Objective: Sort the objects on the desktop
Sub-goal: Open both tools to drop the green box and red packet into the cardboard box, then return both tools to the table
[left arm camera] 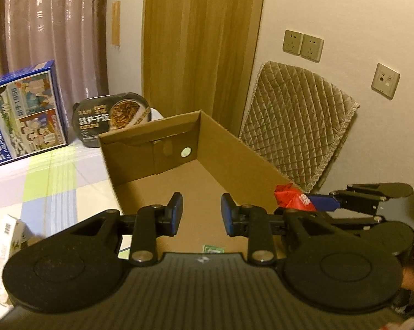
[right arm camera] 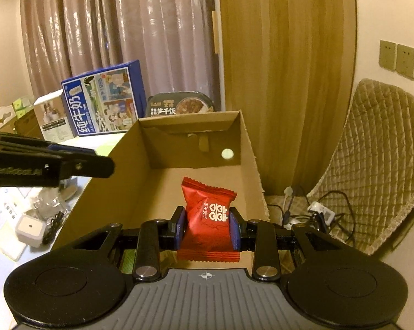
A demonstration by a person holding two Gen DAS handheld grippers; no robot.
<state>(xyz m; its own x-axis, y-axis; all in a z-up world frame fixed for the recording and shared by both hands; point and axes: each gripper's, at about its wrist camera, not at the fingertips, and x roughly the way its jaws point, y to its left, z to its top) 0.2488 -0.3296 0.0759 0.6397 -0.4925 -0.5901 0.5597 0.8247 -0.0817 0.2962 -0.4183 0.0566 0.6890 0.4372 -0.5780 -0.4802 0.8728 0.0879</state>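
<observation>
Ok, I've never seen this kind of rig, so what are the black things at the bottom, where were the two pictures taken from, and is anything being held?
The black parts are two hand-held gripping tools, each with a camera looking along its fingers. The left tool is open and holds nothing, above a cardboard box. The right tool is shut on a red candy packet, held over the same box. Behind the box stand a blue milk carton and a dark meal tray. The left tool also shows at the left of the right view.
</observation>
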